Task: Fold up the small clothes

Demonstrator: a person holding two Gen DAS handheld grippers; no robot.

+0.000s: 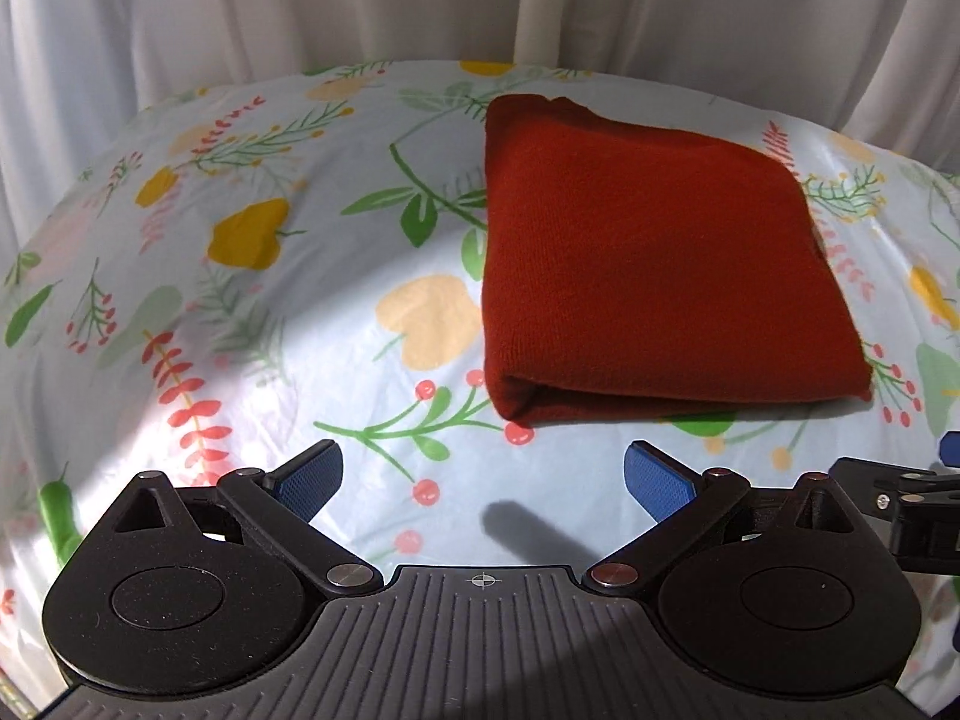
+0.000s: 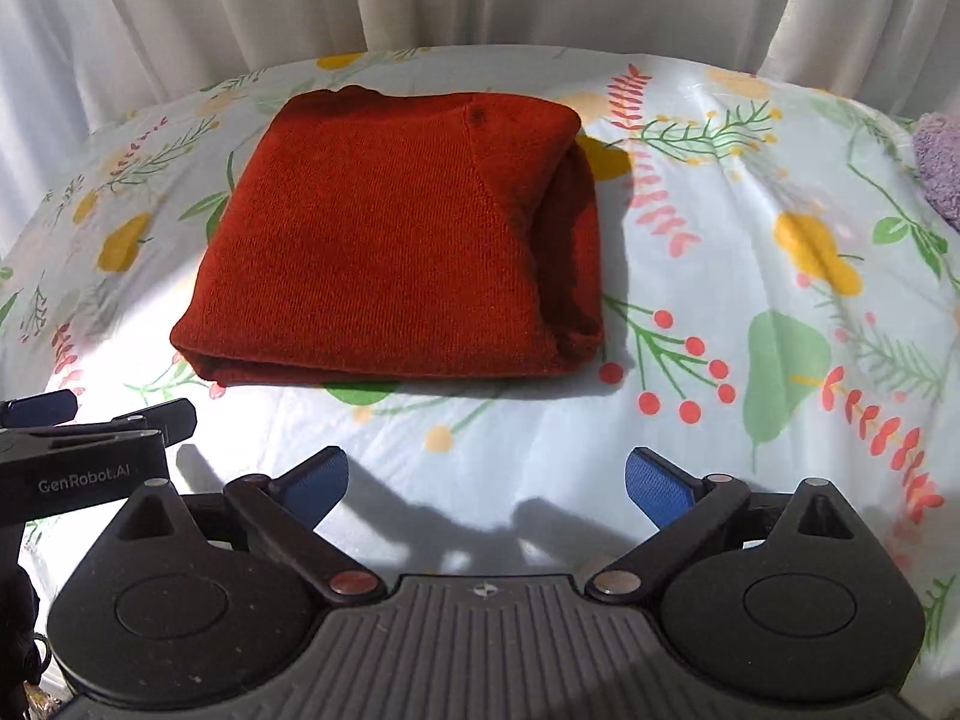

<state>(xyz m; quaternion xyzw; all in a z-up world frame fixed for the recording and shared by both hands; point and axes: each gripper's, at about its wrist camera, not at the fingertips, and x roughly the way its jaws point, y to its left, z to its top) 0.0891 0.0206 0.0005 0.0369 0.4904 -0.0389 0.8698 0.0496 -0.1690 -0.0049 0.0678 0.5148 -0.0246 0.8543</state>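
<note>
Your floral sheet (image 1: 252, 360) covers the whole surface, with white curtains (image 2: 180, 12) at its far edge. The red knit garment (image 2: 384, 240) lies folded on the sheet, beyond both tools. Your left gripper (image 1: 483, 483) and right gripper (image 2: 486, 489) gape wide, holding nothing, near the garment's near edge.
</note>
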